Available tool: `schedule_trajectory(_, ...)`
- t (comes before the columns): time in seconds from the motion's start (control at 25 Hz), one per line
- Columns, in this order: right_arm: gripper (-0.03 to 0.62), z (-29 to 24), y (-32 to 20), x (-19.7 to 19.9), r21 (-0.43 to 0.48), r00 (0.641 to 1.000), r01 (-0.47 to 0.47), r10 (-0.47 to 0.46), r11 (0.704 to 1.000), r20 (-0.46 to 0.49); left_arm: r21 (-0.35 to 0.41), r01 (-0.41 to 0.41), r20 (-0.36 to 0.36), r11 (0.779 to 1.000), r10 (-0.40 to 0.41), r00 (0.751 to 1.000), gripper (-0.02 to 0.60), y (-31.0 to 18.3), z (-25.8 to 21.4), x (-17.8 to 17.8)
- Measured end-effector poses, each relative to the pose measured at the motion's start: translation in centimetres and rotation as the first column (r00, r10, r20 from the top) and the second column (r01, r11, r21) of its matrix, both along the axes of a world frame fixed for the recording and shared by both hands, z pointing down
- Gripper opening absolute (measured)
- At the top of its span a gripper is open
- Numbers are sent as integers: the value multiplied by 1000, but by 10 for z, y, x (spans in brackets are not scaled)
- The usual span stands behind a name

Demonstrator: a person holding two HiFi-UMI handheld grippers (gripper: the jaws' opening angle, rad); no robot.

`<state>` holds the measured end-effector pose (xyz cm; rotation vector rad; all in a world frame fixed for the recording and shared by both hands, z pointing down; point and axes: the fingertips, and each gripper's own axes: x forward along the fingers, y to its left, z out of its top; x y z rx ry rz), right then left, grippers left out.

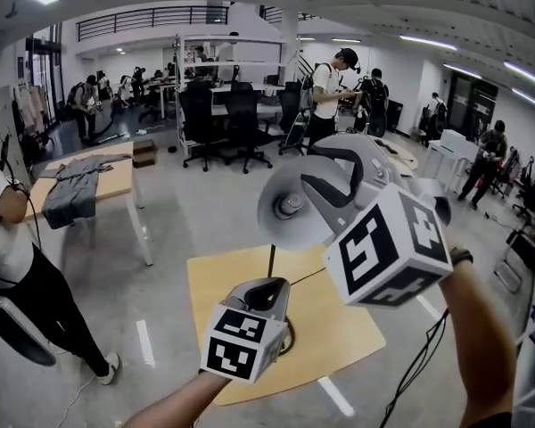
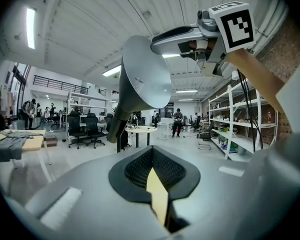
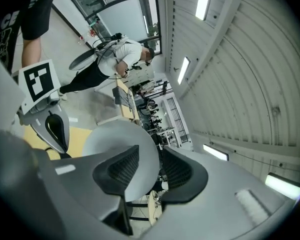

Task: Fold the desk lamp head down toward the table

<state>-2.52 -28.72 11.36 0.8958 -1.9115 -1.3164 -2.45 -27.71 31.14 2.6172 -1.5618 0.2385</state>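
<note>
The lamp head [image 1: 285, 214] stood high above the tabletop [image 1: 330, 346], the fold seemingly undone, with right gripper [image 1: 317, 181] jaws apart around its rim and left gripper [image 1: 266, 292] jaws together.

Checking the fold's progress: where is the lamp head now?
In the head view the lamp head sits at centre above the table, its rim between the open jaws of the right gripper, up and right of the left gripper.

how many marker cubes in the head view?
2. One cube on the left gripper, low centre; one on the right gripper, beside the lamp head. None seem hidden.
</note>
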Motion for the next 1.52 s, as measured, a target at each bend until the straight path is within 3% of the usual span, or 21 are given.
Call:
schedule_trajectory(0.32, 135, 3, -15, -10, -12, 991, 11, -12, 1000, -133, -3, 32, 1, 999, -32, 999, 20, 0, 4, -7)
schedule_trajectory(0.56, 91, 6, -19, -7, -3, 979, -1, 1, 1000, -204, -13, 46, -2, 999, -46, 999, 20, 3, 8, -11)
schedule_trajectory(1.52, 72, 26, -15, 11, 44, 988, -68, 74, 997, -138, -13, 5, -5, 1000, -5, 1000, 20, 8, 9, -3)
